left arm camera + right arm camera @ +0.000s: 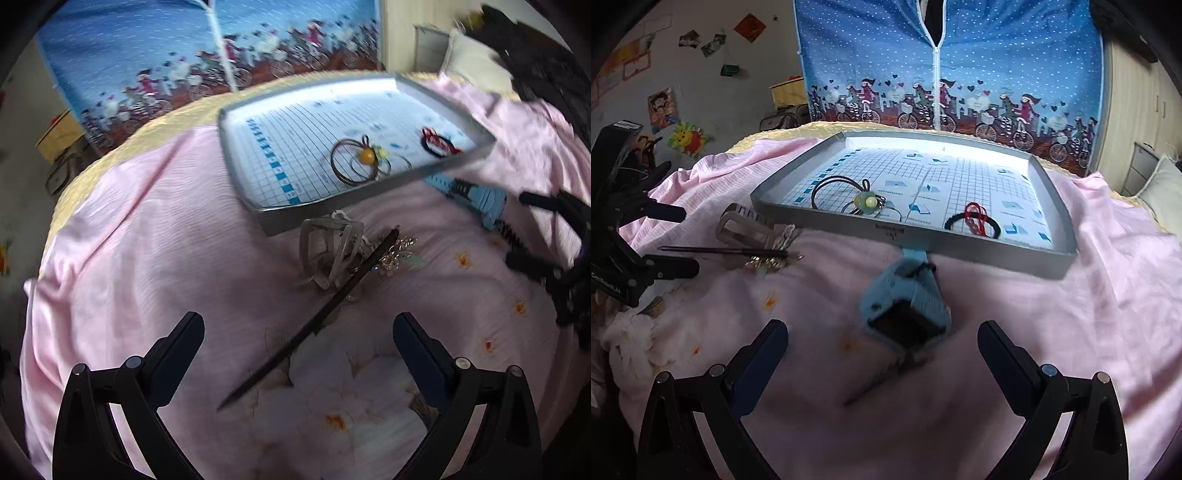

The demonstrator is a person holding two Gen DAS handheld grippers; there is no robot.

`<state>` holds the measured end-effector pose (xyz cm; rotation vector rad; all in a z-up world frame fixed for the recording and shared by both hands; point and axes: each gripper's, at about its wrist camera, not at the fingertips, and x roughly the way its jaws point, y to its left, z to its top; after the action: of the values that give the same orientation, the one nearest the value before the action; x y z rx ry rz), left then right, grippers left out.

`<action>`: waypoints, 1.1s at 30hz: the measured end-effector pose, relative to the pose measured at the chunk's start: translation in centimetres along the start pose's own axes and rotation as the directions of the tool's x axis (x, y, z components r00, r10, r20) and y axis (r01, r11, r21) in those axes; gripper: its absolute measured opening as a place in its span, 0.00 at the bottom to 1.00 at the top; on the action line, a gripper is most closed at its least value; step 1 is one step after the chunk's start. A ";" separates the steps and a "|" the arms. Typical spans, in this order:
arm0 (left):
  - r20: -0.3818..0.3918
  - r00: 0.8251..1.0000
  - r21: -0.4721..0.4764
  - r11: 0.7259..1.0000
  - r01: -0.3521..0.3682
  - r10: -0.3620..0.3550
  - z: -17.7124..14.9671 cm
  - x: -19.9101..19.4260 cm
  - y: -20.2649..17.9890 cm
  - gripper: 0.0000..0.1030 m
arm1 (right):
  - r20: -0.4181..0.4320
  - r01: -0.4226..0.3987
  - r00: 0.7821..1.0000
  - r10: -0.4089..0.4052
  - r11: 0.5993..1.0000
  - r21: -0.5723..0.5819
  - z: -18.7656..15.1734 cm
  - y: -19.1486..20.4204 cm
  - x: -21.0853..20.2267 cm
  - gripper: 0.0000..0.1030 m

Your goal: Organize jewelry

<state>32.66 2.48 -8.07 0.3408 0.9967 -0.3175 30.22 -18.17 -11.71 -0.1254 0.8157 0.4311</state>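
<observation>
Bare pink sheet [1052, 314] right of blue watch [908, 306], tray [960, 240] behind

On the bed [1071, 314] a tray [960, 240] holds two hair ties [846, 192]; before it lie a watch [908, 306], left a clip [742, 227] and hairpin [724, 251].

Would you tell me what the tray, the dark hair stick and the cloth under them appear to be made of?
The tray looks like grey cardboard or thin metal, judging by its matte, straight folded walls and the printed paper grid inside; which one is unclear. The hair stick seems to be dark wood or plastic: slim, rigid, dull. The pink cloth is soft woven fabric, wrinkled, with a fine ribbed texture.
</observation>
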 end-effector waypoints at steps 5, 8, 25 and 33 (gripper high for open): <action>-0.089 0.996 0.083 0.996 0.032 -0.025 1.0 1.8 0.1 0.58 | -0.033 -0.049 0.998 0.050 0.998 0.049 0.7 -1.4 1.7 1.00; -0.127 0.991 0.098 0.993 0.064 -0.051 1.5 2.6 0.4 0.42 | -0.061 -0.090 0.993 0.097 0.991 0.104 1.0 -2.5 2.7 1.00; -0.233 0.914 -0.153 0.941 0.303 -0.332 2.8 2.5 -0.1 0.03 | -0.039 -0.231 0.968 0.246 0.946 0.227 0.9 -3.3 1.5 0.96; -0.220 0.880 -0.235 0.898 0.372 -0.422 3.1 4.5 -0.7 0.03 | -0.035 -0.227 0.969 0.246 0.932 0.281 0.7 -4.3 2.1 0.96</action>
<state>37.00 0.10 -10.50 -0.0008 1.3548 -0.5590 33.77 -21.20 -13.03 0.2213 0.9563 0.5378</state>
